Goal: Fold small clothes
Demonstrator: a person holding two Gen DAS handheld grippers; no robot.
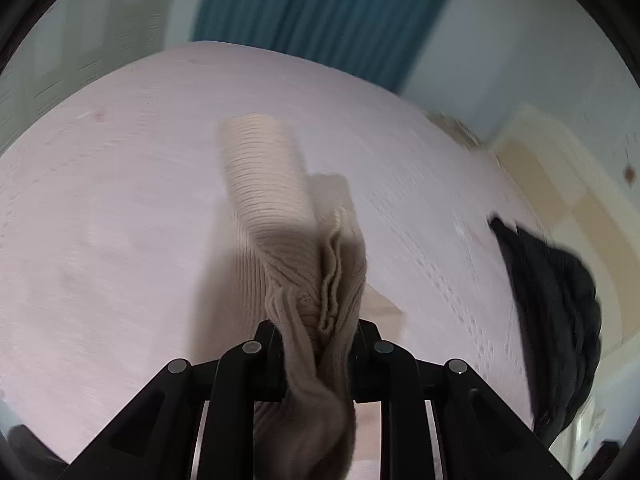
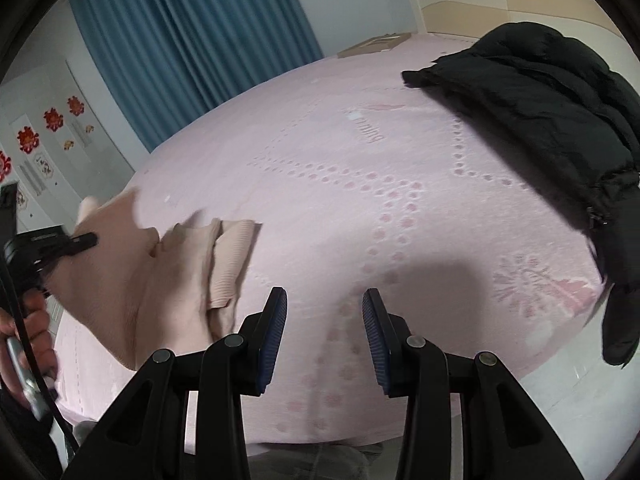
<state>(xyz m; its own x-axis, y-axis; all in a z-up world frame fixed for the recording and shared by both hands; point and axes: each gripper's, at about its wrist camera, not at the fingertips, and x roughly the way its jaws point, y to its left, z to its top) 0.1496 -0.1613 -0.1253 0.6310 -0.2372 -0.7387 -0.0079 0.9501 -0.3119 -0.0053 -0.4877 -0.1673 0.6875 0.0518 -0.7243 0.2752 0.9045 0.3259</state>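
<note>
A beige ribbed knit garment (image 1: 280, 216) hangs bunched from my left gripper (image 1: 316, 328), whose fingers are shut on its gathered folds above the pink bed (image 1: 100, 220). The right wrist view shows the same beige garment (image 2: 168, 264) at the left, lifted off the pink bed (image 2: 360, 160), with the left gripper (image 2: 86, 242) clamped on it and a hand (image 2: 28, 320) on its handle. My right gripper (image 2: 324, 320) hovers over the bed's near edge, open, with nothing between its blue pads (image 2: 276, 320).
A black puffer jacket (image 2: 552, 120) lies on the bed's right side, also the dark jacket (image 1: 560, 312) in the left wrist view. Blue curtains (image 2: 180, 32) hang behind the bed. A flat cardboard piece (image 2: 376, 44) lies at the bed's far edge.
</note>
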